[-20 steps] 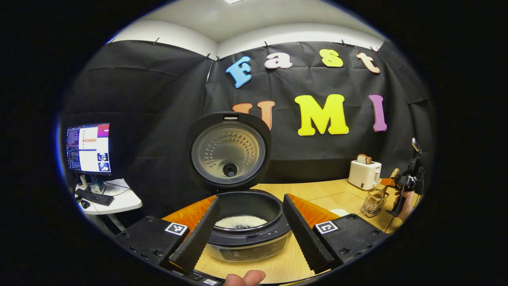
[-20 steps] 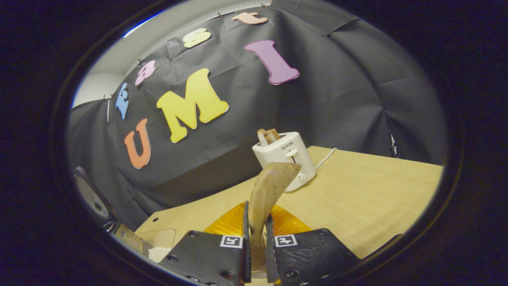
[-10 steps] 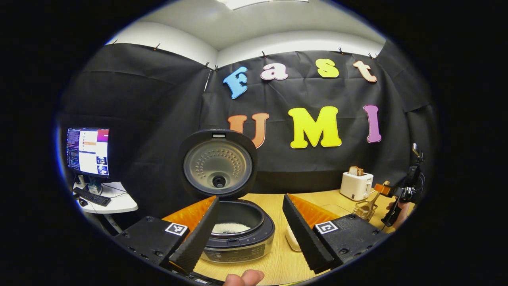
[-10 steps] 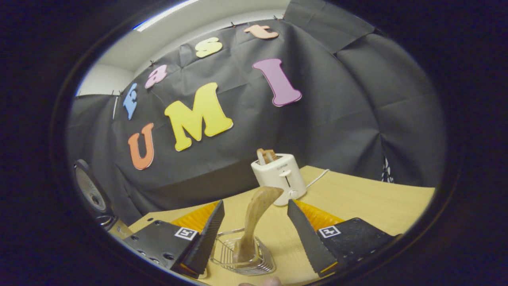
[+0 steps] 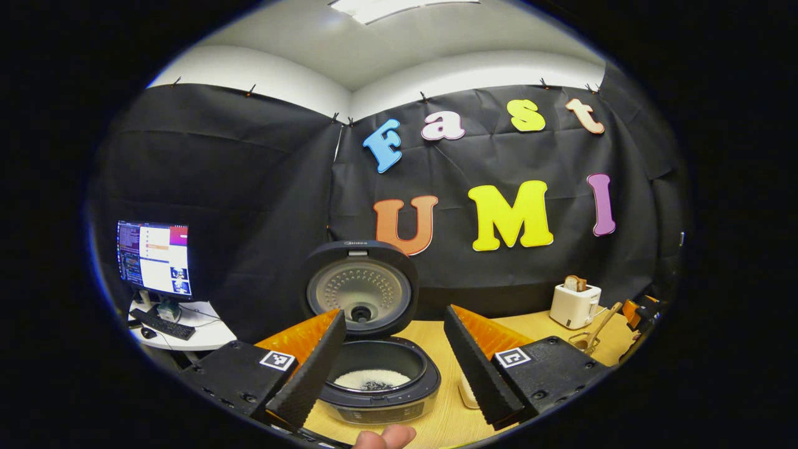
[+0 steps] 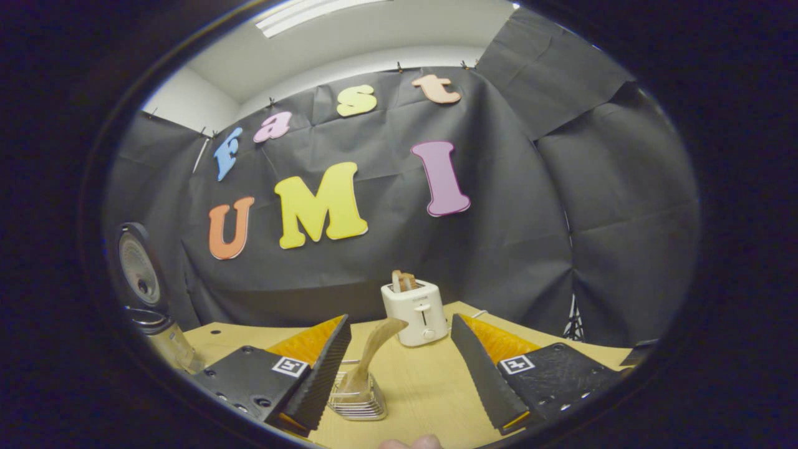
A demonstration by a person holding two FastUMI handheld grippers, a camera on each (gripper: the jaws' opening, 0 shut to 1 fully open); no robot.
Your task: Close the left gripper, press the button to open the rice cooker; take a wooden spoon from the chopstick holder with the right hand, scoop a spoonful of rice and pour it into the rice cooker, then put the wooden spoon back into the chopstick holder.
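Observation:
The rice cooker [image 5: 374, 380] stands open on the wooden table, lid [image 5: 360, 292] upright, white rice in its pot. My left gripper [image 5: 394, 362] is open just in front of it, fingers either side of the pot. In the right gripper view the wooden spoon [image 6: 373, 349] stands tilted in the wire chopstick holder [image 6: 357, 399]. My right gripper [image 6: 400, 368] is open and drawn back from the spoon, nothing between its fingers. The spoon [image 5: 600, 324] and holder [image 5: 583, 342] also appear at far right of the left gripper view. The cooker's lid [image 6: 138, 268] sits at the left edge of the right gripper view.
A white toaster [image 6: 414, 308] with bread in it stands at the back of the table near the black cloth wall. A monitor [image 5: 154, 259] and keyboard sit on a small white desk at the left. A fingertip [image 5: 383, 436] shows at the bottom edge.
My right gripper let go of the spoon, opened and pulled back; the spoon now stands in the holder. My left gripper also drew back from the cooker.

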